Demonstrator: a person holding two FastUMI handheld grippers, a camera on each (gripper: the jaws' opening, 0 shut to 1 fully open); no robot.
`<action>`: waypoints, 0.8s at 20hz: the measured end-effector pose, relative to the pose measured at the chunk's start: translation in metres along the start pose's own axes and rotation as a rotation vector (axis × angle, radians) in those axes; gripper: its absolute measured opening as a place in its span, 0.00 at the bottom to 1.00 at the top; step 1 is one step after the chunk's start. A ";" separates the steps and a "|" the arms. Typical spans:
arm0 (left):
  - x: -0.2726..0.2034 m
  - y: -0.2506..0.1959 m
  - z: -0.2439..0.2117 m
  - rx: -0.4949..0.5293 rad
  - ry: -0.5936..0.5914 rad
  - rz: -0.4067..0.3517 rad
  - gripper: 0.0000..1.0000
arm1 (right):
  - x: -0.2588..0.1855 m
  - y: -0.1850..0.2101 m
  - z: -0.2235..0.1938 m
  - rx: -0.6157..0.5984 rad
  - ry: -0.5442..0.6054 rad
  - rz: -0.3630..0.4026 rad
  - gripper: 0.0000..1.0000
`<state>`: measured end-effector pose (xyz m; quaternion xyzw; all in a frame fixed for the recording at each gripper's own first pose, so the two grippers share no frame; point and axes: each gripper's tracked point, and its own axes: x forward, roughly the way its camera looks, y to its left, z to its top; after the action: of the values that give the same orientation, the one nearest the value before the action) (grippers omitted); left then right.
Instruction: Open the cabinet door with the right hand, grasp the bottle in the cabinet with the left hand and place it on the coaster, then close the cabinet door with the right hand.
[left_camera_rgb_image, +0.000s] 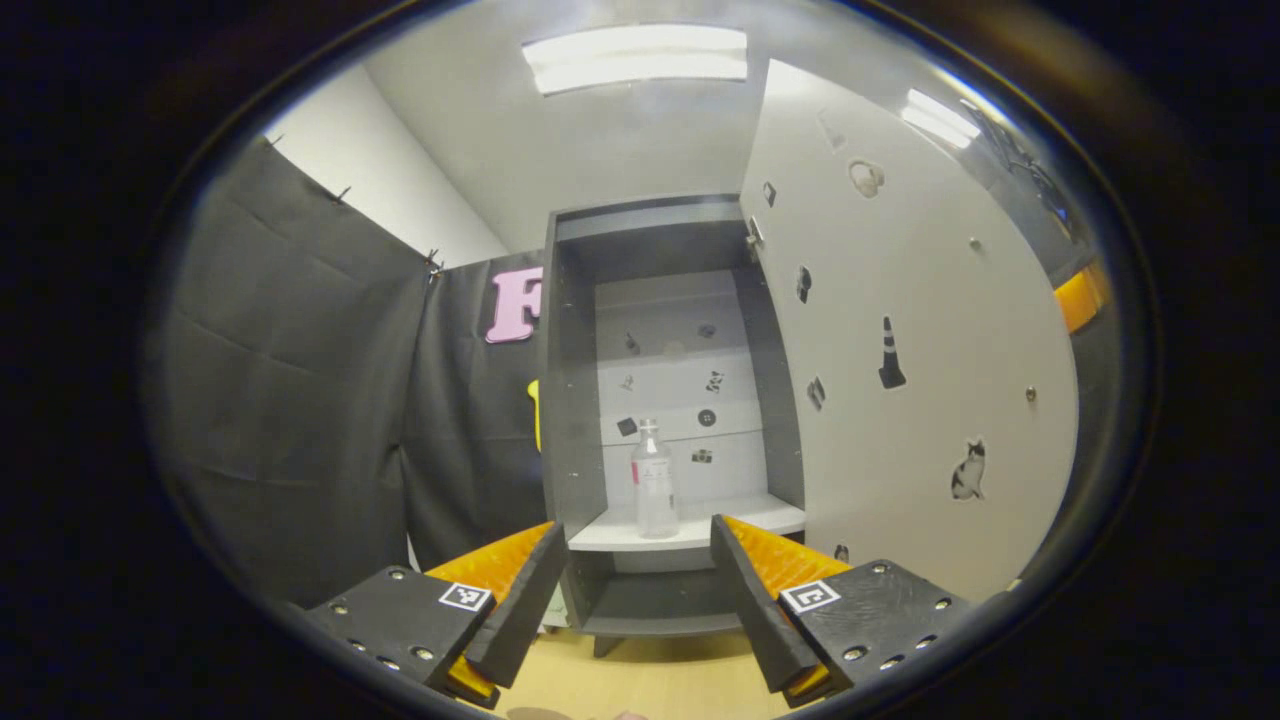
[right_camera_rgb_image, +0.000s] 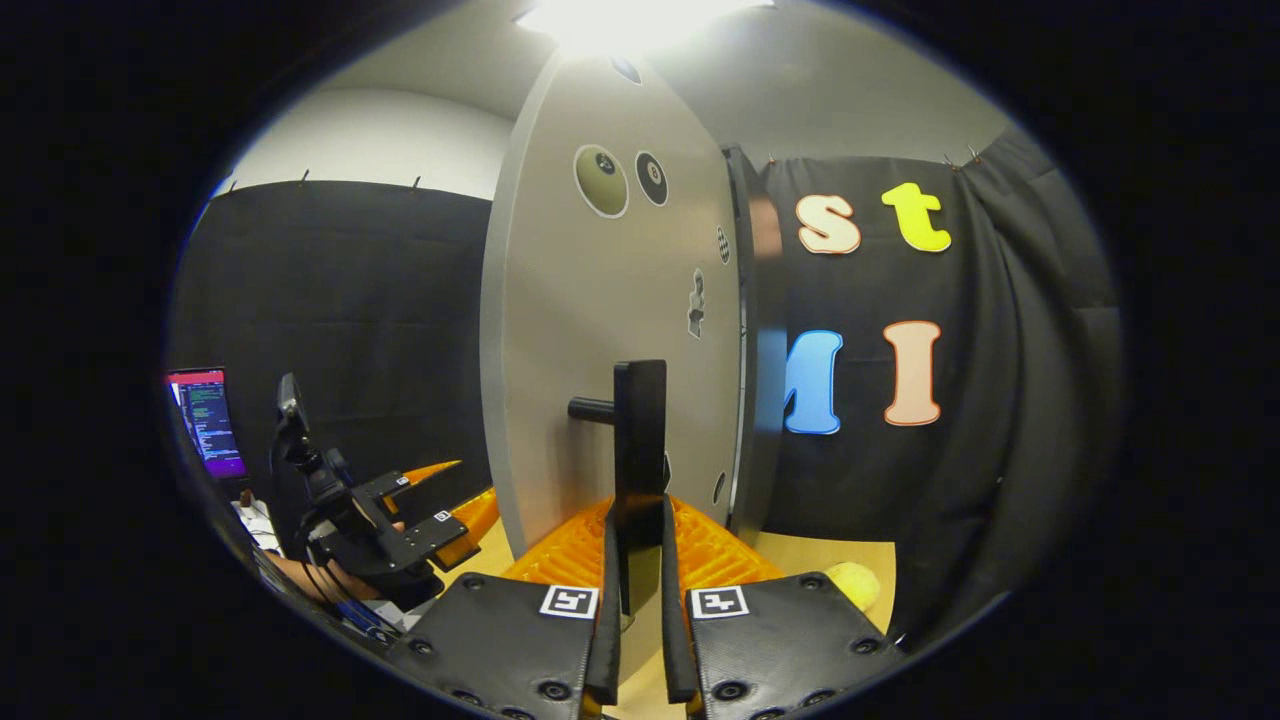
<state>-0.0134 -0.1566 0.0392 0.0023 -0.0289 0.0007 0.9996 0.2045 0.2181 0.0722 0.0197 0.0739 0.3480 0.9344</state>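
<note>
Left gripper view
Left gripper (left_camera_rgb_image: 635, 560): its fingers are spread wide apart and hold nothing. They point at the cabinet.
Cabinet (left_camera_rgb_image: 572, 400): dark, with a light back wall that has small stickers on it.
Cabinet door (left_camera_rgb_image: 900, 350): swung open to the right. It is pale, with stickers of a cat and a cone.
Bottle (left_camera_rgb_image: 655, 482): clear, with a white cap. It stands upright on the white shelf (left_camera_rgb_image: 740, 515), near the shelf's front edge and a bit left of the middle.
Worktop (left_camera_rgb_image: 640, 680): light wood, under the cabinet.

Right gripper view
Right gripper (right_camera_rgb_image: 640, 590): its fingers are clenched on the black door handle (right_camera_rgb_image: 640, 440), one on each side.
Door handle: a tall black bar that sticks out from the door's outer face.
Left gripper, far off: low on the left, fingers apart, held by a hand.
Yellow thing (right_camera_rgb_image: 852, 582): small and round, on the worktop near its right edge. I cannot tell what it is.
Screen (right_camera_rgb_image: 207, 420): lit, at the far left.
</note>
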 end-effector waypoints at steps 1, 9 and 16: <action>0.001 -0.003 0.000 0.004 -0.001 0.003 0.89 | -0.004 0.001 0.000 -0.011 -0.002 0.020 0.22; 0.025 -0.021 0.020 0.011 -0.002 -0.017 0.87 | -0.025 -0.055 0.003 -0.009 -0.040 -0.126 0.25; 0.073 -0.020 0.033 0.055 0.017 -0.099 0.87 | -0.042 -0.140 -0.004 0.027 -0.091 -0.456 0.92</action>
<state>0.0572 -0.1771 0.0764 0.0314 -0.0201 -0.0478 0.9982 0.2629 0.0850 0.0612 0.0308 0.0389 0.1256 0.9908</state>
